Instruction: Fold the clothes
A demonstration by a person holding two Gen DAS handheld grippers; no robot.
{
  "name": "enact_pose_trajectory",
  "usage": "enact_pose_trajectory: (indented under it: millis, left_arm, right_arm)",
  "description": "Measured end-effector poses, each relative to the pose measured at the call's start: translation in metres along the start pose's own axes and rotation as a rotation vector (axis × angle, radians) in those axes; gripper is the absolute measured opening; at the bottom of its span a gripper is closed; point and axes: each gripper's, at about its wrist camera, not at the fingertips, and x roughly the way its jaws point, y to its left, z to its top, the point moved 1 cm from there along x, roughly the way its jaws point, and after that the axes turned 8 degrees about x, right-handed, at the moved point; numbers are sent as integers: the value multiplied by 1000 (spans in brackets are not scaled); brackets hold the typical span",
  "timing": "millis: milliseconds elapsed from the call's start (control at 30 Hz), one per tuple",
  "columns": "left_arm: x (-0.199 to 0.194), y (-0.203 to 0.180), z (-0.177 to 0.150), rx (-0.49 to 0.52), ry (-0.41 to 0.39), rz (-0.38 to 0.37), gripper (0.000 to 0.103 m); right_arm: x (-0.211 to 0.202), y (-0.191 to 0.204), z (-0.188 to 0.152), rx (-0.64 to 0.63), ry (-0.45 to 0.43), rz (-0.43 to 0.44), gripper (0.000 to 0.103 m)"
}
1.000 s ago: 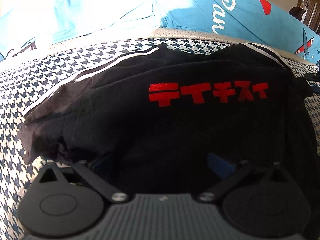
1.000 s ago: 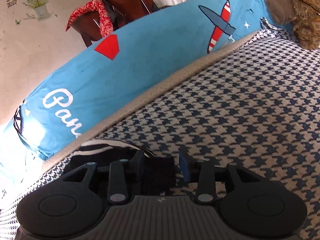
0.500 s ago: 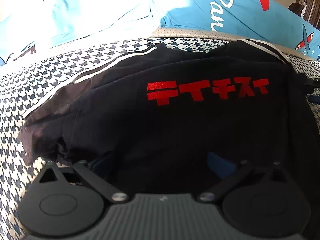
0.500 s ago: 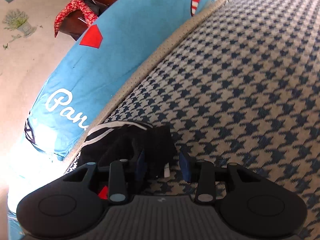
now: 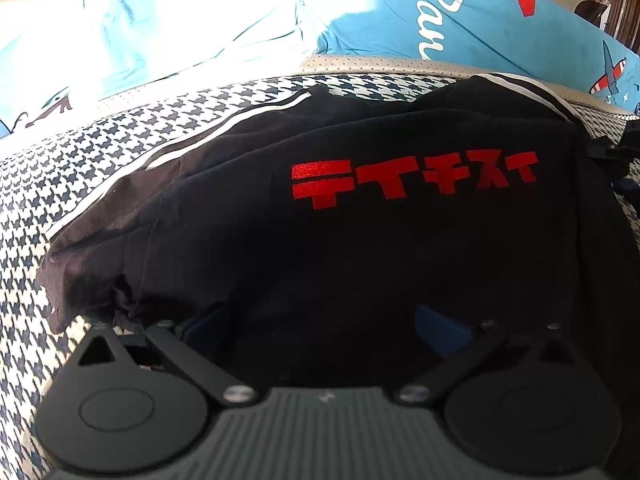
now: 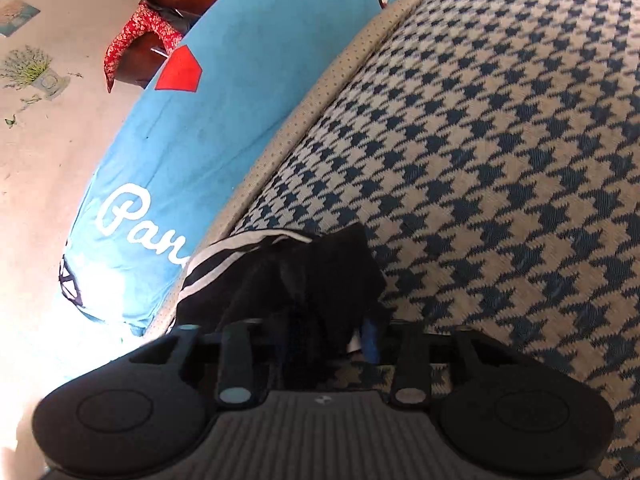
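Left gripper [image 5: 320, 320] spread wide, fingertips buried under black shirt [image 5: 360, 240]. Right gripper [image 6: 324, 340] clamps shirt's edge; pads mostly hidden by cloth.

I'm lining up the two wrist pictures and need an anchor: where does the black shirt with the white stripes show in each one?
Left wrist: the black shirt fills the middle, red lettering up, striped edge along its top left.
Right wrist: only a bunched striped end of the shirt shows at lower centre, just ahead of the right tool.
Shared landmark: the blue cushion with white script, behind the shirt in both views.
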Motion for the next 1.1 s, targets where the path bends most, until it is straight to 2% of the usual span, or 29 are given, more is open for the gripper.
enact_pose_trajectory:
  millis: [133,267,333,433,533,800,900,967,1100]
  left_arm:
    - [1,-1,0,1,-1,1,103]
    - [0,-1,0,3,-1,-2,103]
    - [1,-2,-1,4,-2,-4,103]
    - [1,-2,-1,5,-1,-4,103]
    - [2,-3,-1,8,0,-3,103]
    - [1,-3,-4,11,-1,2,103]
    - [1,-3,-4,14,-3,5,103]
    - [1,-5,-2,14,-3,6,103]
    - [2,-6,-3,17,-3,7,103]
  right_arm:
    - [-3,4,4,-14,-50,1,14]
    - [-22,26,9,-158,-201,1,14]
    - [-28,32,10,-179,-234,6,16]
    - [-33,31,14,-157,-270,12,26]
    - [-41,24,20,-125,-297,5,26]
    - [-38,-6,29,16,-182,-23,27]
    - [-39,-15,30,72,-154,5,28]
    - [-43,-20,28,100,-143,27,34]
    - [-42,-17,27,112,-120,60,38]
